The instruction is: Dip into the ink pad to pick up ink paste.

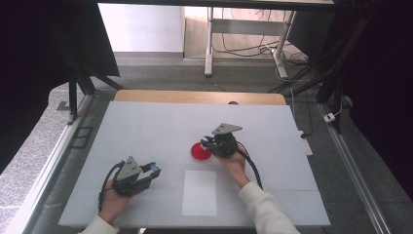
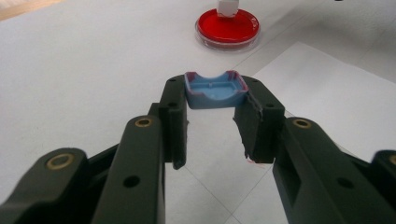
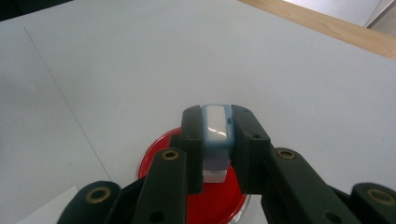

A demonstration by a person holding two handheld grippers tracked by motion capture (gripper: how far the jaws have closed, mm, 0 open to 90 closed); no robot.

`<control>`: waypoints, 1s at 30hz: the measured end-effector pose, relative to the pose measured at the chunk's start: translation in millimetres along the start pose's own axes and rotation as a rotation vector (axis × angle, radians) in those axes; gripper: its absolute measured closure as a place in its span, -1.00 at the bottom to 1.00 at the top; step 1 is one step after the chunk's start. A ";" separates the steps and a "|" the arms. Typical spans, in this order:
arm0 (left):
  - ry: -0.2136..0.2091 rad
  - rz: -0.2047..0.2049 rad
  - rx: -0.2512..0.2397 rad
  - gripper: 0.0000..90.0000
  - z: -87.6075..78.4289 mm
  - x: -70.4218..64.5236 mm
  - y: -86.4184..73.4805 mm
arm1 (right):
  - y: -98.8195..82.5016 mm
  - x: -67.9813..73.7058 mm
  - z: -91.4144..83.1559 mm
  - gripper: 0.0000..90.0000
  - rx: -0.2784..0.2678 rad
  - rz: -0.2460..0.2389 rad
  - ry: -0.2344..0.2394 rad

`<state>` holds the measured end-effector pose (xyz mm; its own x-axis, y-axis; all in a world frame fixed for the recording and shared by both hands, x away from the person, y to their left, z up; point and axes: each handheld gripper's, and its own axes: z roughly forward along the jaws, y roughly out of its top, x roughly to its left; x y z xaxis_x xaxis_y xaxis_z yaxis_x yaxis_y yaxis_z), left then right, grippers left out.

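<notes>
High view: white worktop (image 1: 146,122) with a wooden strip along its far edge. Left gripper (image 1: 152,170) near the front-left corner, held in the person's left hand (image 1: 113,201), jaws pointing right and clamped on a small blue cap (image 1: 155,168). Right gripper (image 1: 205,143) about mid-worktop, a little right of centre, held in the right hand (image 1: 235,163), jaws pointing left over a round red dish (image 1: 199,152). White sheet of paper (image 1: 199,192) lying flat by the front edge, between the two hands and just in front of the dish.

Left gripper view: two black jaws drawn in on the blue cap (image 2: 215,89), pinching it at its two sides, hollow side up, reddish staining along its rim, lifted off the worktop. Farther off, toward the far edge, the red dish (image 2: 227,28) with clear walls, a white block (image 2: 227,8) standing in it at the top of the frame. Corner of the paper sheet (image 2: 327,93) to the right.

Right gripper view: jaws closed tight on a pale blue stamp body (image 3: 216,128), white face upward between the pads, its white lower end (image 3: 215,176) down on the red dish (image 3: 161,151). Whether pressing into the red surface or merely touching, cannot tell. Wooden strip (image 3: 336,28) across the upper right corner.
</notes>
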<state>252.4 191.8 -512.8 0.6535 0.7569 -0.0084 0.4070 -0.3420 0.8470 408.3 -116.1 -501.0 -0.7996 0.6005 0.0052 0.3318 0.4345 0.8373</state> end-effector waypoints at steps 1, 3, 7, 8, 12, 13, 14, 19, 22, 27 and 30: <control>0.000 0.000 -0.001 0.43 -0.1 -0.1 0.0 | 0.1 -0.1 -0.7 0.66 -0.005 0.004 0.003; 0.001 0.001 -0.001 0.43 -0.1 -0.1 0.1 | 0.3 -0.1 -2.2 0.66 -0.008 0.004 0.004; 0.001 0.001 0.000 0.43 -0.1 -0.2 0.0 | 0.4 0.9 -6.2 0.66 -0.019 0.001 0.006; 0.002 0.001 0.000 0.43 -0.1 -0.1 0.0 | 0.4 1.2 -7.6 0.66 -0.019 0.000 0.008; 0.003 0.000 0.000 0.43 0.2 0.0 -0.1 | 0.2 1.0 -13.4 0.66 -0.031 0.004 0.015; 0.003 0.000 0.001 0.43 0.3 0.0 -0.1 | 0.3 0.8 -15.2 0.66 -0.033 0.005 0.016; 0.004 0.000 0.001 0.43 0.3 0.0 -0.2 | 0.2 0.6 -16.6 0.66 -0.043 0.006 0.017; 0.007 0.000 0.001 0.43 0.0 -0.3 -0.3 | -0.3 -0.5 -26.7 0.66 -0.066 0.017 0.029; 0.011 0.000 0.000 0.43 -0.4 -0.6 -0.4 | 0.0 -0.7 -31.4 0.66 -0.073 0.011 0.031; 0.013 -0.001 0.001 0.43 -0.3 -0.3 -0.6 | -1.1 -0.3 -37.6 0.66 -0.079 0.014 0.034; 0.014 -0.001 0.000 0.43 -0.5 -0.2 -0.8 | -2.2 0.3 -43.3 0.66 -0.087 0.014 0.032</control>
<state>251.6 192.2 -513.2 0.6443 0.7648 -0.0023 0.4077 -0.3410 0.8470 385.7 -145.9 -479.2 -0.8116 0.5833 0.0333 0.2988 0.3653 0.8816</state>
